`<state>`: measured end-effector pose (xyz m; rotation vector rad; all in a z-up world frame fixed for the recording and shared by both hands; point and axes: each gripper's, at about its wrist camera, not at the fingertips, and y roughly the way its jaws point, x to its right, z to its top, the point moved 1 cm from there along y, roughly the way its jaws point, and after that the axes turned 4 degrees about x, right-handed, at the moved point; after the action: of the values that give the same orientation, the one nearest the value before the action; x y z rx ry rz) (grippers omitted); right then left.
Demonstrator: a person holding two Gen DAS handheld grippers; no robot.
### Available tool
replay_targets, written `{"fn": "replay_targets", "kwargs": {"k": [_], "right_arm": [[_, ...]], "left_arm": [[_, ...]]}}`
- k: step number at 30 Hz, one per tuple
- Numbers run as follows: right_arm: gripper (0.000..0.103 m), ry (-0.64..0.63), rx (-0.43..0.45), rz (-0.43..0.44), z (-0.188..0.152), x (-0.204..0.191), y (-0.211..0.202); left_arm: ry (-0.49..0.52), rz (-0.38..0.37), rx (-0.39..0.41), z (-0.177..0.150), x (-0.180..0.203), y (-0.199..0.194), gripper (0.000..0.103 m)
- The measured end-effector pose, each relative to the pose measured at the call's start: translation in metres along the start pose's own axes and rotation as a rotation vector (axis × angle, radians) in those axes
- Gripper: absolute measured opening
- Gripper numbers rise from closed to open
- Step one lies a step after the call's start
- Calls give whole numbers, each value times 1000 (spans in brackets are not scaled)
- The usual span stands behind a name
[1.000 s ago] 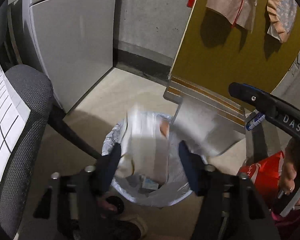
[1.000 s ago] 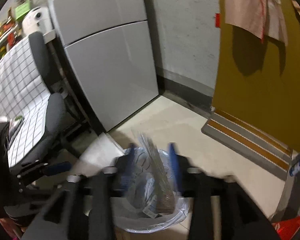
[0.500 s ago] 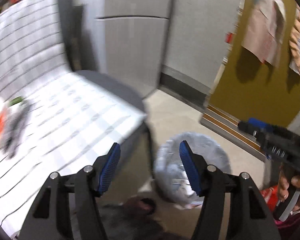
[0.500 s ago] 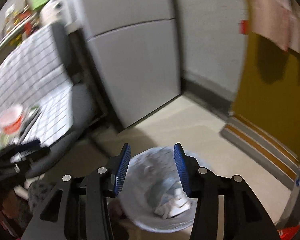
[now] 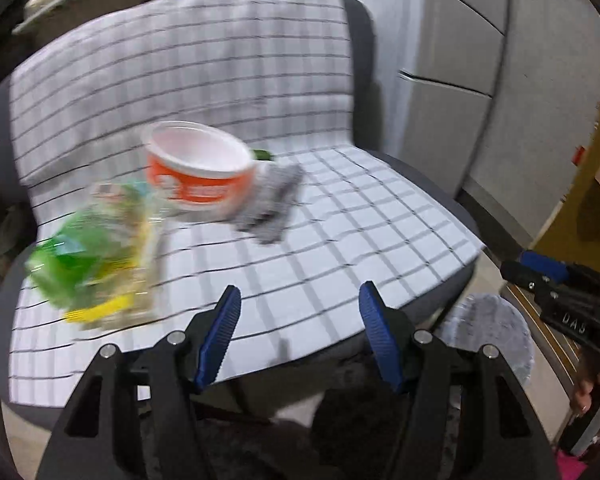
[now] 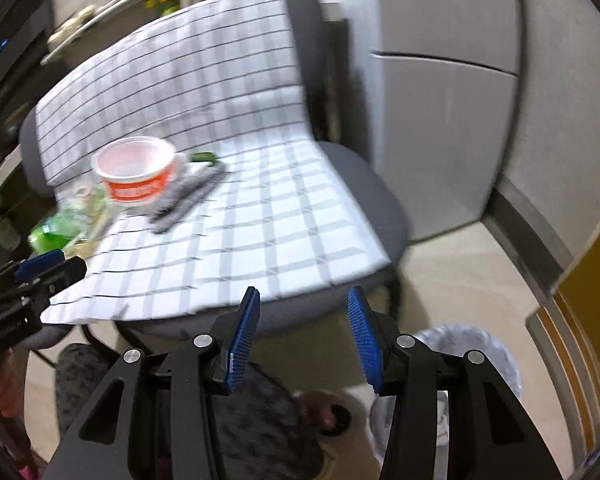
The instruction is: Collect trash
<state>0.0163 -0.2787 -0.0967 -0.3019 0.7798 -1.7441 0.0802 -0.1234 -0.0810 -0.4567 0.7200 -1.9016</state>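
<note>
grey office chair [image 5: 428, 184] draped in a white grid-checked cloth [image 5: 340, 240], filling most of both views; grey cabinet panels [image 6: 440, 120] at 2 o'clock, pale floor [image 6: 460, 264] and a mustard door [image 6: 592, 280] at 3 o'clock. lined trash bin [image 6: 472, 344] on the floor at 4 o'clock, just beside the seat's front corner. on the cloth: blurred green-and-yellow plastic wrapper [image 5: 96, 256] at 9 o'clock near the seat's edge, orange-and-white foam bowl [image 5: 200, 168] upright at 11 o'clock, grey crumpled packet [image 5: 272, 200] touching the bowl. bare cloth across the seat's near half. left gripper [image 5: 300, 340] spread wide, holding nothing, hovering over the front edge; right gripper [image 6: 304, 340] likewise parted and empty.
</note>
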Motion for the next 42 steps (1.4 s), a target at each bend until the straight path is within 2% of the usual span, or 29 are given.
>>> {"fn": "replay_targets", "kwargs": {"k": [4, 7, 14, 25, 31, 42], "right_arm": [[50, -47, 65, 44, 8, -26, -2], [50, -53, 95, 62, 4, -32, -7], [50, -74, 48, 67, -6, -31, 2], [54, -172, 36, 141, 3, -65, 19], [54, -184, 32, 148, -2, -75, 27], [56, -98, 42, 126, -9, -39, 22]], "left_arm": [[-45, 36, 36, -8, -23, -8, 60], [-55, 37, 29, -18, -31, -4, 60], [-80, 72, 27, -34, -53, -3, 60], [-191, 199, 29, -45, -113, -13, 61], [-177, 174, 10, -45, -106, -3, 61], [-139, 131, -11, -35, -79, 10, 61]]}}
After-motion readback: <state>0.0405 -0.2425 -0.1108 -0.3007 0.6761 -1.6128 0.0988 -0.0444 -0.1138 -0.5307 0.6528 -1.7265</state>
